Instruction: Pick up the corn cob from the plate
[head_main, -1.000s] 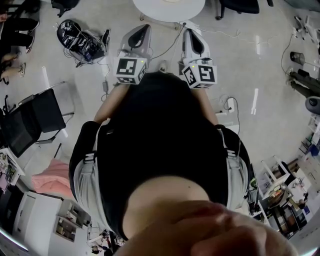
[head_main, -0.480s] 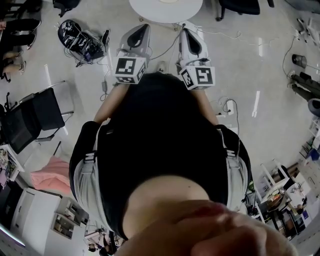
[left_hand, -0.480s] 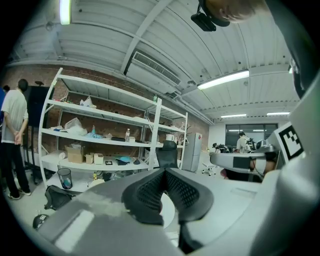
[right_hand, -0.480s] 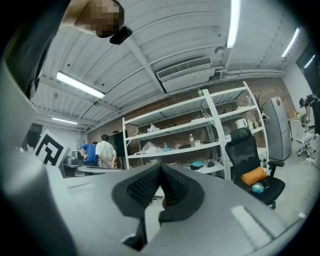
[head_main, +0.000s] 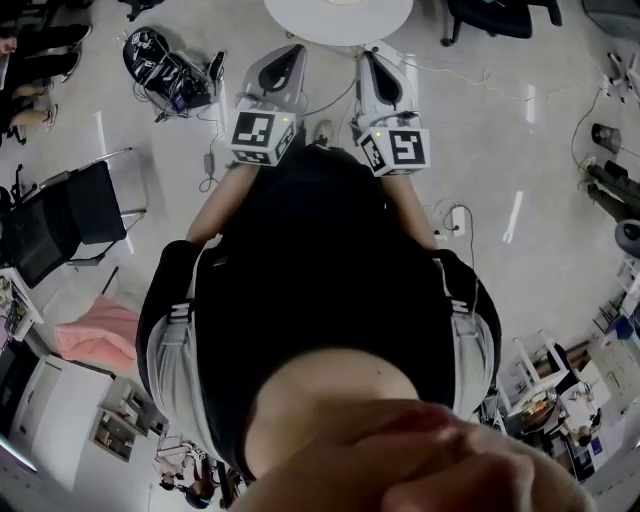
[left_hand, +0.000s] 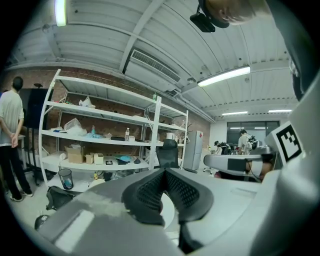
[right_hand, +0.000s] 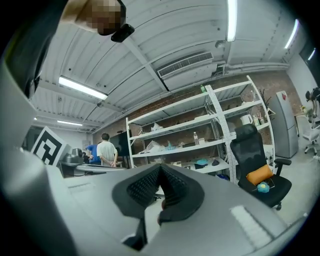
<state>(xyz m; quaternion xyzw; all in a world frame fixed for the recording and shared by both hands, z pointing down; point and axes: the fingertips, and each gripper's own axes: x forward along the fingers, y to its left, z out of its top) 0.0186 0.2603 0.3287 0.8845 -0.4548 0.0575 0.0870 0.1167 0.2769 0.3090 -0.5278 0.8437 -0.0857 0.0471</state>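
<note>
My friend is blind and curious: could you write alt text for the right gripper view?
The right gripper, shut and empty, points level across a room. Beyond it stand white shelving, a black office chair and a person facing away.

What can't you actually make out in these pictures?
- Head view: the round white table is cut off by the top edge; what lies on it cannot be told.
- Head view: the person's torso hides the floor beneath.
- Left gripper view: the left tool fills the lower half, hiding anything below; things on the shelves are too small to name.
- Right gripper view: the right tool likewise hides what is below.
</note>
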